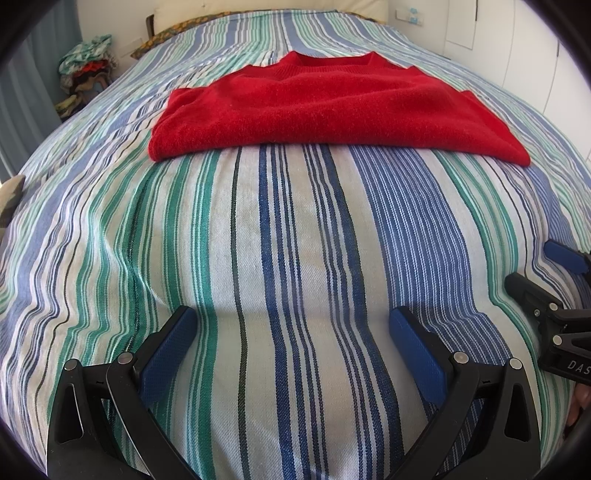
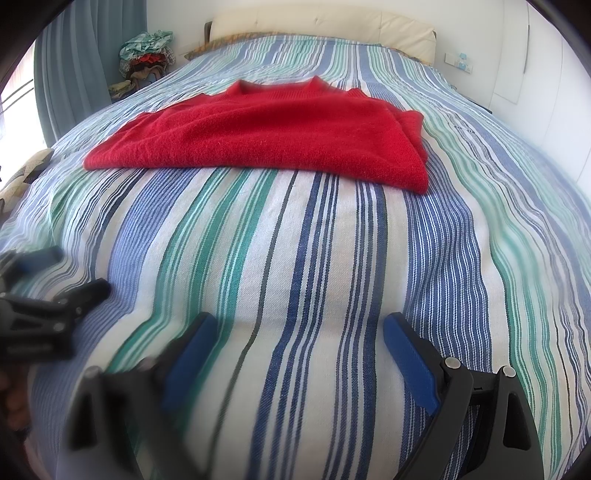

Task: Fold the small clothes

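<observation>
A red knitted sweater lies folded on the striped bedspread, its collar toward the headboard; it also shows in the right wrist view. My left gripper is open and empty, low over the bedspread, well short of the sweater's near edge. My right gripper is open and empty too, also short of the sweater. The right gripper shows at the right edge of the left wrist view. The left gripper shows blurred at the left edge of the right wrist view.
A pile of clothes stands beside the bed at the far left, by a blue curtain. A cream headboard and white cupboards bound the far side and right.
</observation>
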